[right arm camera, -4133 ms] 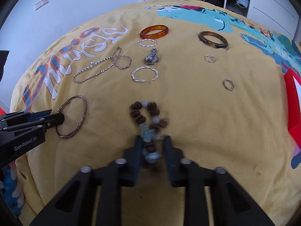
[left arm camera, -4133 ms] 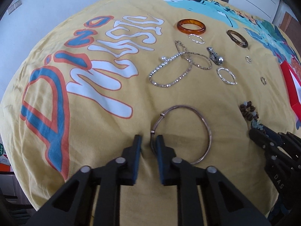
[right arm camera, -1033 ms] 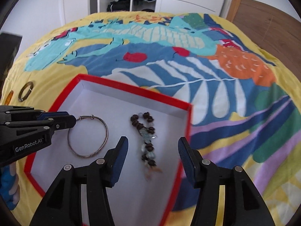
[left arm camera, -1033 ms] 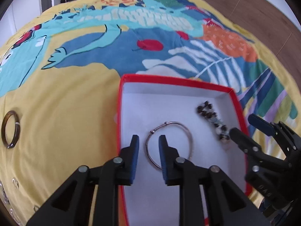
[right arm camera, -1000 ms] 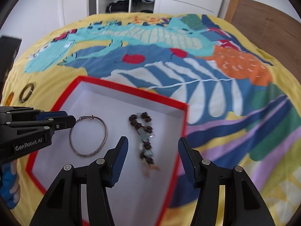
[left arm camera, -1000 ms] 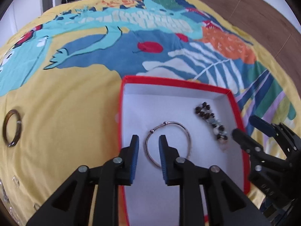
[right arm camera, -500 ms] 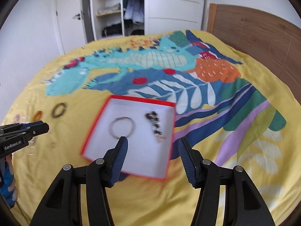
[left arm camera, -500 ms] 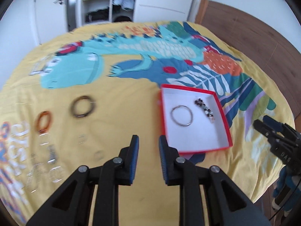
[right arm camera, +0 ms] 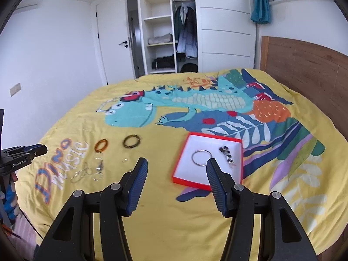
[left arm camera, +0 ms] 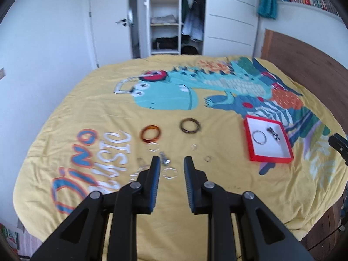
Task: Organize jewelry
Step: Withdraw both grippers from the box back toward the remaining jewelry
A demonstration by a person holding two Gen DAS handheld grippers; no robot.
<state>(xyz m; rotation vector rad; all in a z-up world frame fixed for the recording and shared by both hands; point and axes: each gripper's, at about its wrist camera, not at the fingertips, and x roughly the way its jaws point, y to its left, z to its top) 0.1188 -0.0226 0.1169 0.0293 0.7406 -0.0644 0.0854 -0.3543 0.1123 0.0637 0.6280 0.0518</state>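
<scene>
From the left wrist view, the left gripper (left arm camera: 170, 167) is hanging high over the yellow dinosaur bedspread (left arm camera: 91, 106) with its jaws slightly apart and nothing between them. The loose jewelry is lying just beyond and under its tips: a twisted silver ring (left arm camera: 170, 173) showing in the gap, a small silver charm (left arm camera: 164, 159) beside the left finger, the amber bangle (left arm camera: 150, 134) and the dark tortoiseshell bangle (left arm camera: 190, 125) farther off, two small rings (left arm camera: 207, 158) to the right. The red box (left arm camera: 249, 143) is sitting well apart to the right, holding a metal bangle (left arm camera: 259, 137) and a beaded bracelet (left arm camera: 274, 133).

From the right wrist view, the right gripper (right arm camera: 176, 174) is hovering with its jaws wide apart and empty, the red box just beyond its right finger. The remaining pieces are lying to its left, toward the left gripper at the left edge, and a chain necklace (right arm camera: 81, 174) is stretching along a diagonal near the lettering. I am judging the left gripper the nearer one for the next pickup; the cluster lies straight ahead and below it
</scene>
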